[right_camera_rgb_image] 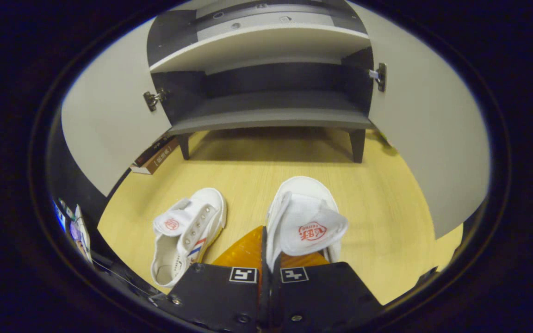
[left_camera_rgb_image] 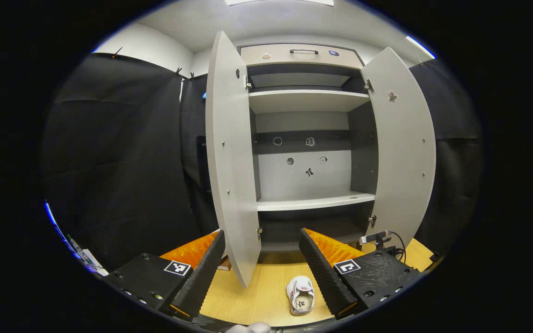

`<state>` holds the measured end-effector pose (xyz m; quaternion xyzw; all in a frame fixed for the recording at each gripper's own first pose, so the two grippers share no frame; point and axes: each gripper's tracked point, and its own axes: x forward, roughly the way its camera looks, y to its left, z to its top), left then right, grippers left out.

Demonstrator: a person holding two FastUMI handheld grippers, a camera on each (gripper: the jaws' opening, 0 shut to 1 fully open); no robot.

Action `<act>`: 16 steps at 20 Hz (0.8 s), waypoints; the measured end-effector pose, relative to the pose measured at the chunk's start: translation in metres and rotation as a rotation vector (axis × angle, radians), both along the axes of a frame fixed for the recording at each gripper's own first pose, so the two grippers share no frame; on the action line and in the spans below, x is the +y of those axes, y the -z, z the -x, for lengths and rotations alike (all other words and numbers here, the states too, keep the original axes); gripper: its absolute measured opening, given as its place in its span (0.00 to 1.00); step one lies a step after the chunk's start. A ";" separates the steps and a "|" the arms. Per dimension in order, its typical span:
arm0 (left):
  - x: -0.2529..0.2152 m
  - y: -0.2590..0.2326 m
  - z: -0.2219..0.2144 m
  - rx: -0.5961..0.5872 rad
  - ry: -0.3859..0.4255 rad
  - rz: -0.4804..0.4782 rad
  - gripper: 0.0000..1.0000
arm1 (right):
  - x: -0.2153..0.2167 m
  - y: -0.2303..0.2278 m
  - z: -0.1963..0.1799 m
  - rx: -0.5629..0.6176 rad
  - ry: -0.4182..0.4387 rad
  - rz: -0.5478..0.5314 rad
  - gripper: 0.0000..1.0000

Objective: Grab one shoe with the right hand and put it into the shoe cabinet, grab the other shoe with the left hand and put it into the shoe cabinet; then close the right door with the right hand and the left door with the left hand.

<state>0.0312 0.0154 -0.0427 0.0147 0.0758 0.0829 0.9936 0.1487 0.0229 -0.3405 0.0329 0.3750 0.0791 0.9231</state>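
Left gripper view looks straight at the shoe cabinet (left_camera_rgb_image: 306, 138), which fills the middle of the frame with both doors swung wide: the left door (left_camera_rgb_image: 229, 157) stands edge-on just left of centre, the right door (left_camera_rgb_image: 403, 148) fans out on the right side. Between them are pale shelves, a dark back band with small stickers, and a drawer with a handle (left_camera_rgb_image: 303, 51) at the top. The left tongs (left_camera_rgb_image: 262, 263) sit at the bottom of the frame, fingers spread wide apart with nothing between them. Through that gap, low and a little right of centre, a white shoe (left_camera_rgb_image: 300, 295) lies on the wooden bench (left_camera_rgb_image: 266, 286). A small camera on a stand (left_camera_rgb_image: 375, 237) sits at the lower right, by the foot of the right door.

Right gripper view looks down at the cabinet's lowest dark shelf (right_camera_rgb_image: 271, 113) in the upper half, with the bench stretching out under it and the two doors curving off at either side. The right tongs (right_camera_rgb_image: 264, 245) rise from the bottom centre, fingers drawn close together and pinching the side wall of the near shoe (right_camera_rgb_image: 306, 222), which lies just right of centre with its toe toward the cabinet and its tongue flopped open. The other shoe lies just beside it in the lower left. A book (right_camera_rgb_image: 155, 157) lies on the bench at the left, partly under the left door.
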 end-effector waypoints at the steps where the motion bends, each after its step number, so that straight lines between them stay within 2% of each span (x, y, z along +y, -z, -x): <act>1: 0.000 0.000 0.001 -0.002 0.003 -0.006 0.96 | 0.004 -0.020 -0.001 -0.026 -0.017 0.005 0.06; 5: -0.001 0.005 0.002 -0.009 0.014 -0.005 0.96 | 0.013 -0.105 -0.020 -0.145 -0.051 0.008 0.06; 9: -0.005 0.009 0.004 -0.014 0.013 0.028 0.96 | 0.020 -0.202 -0.055 -0.283 -0.068 0.006 0.06; 16: -0.004 0.014 0.007 -0.018 -0.019 0.043 0.96 | 0.022 -0.335 -0.137 -0.447 -0.069 0.026 0.06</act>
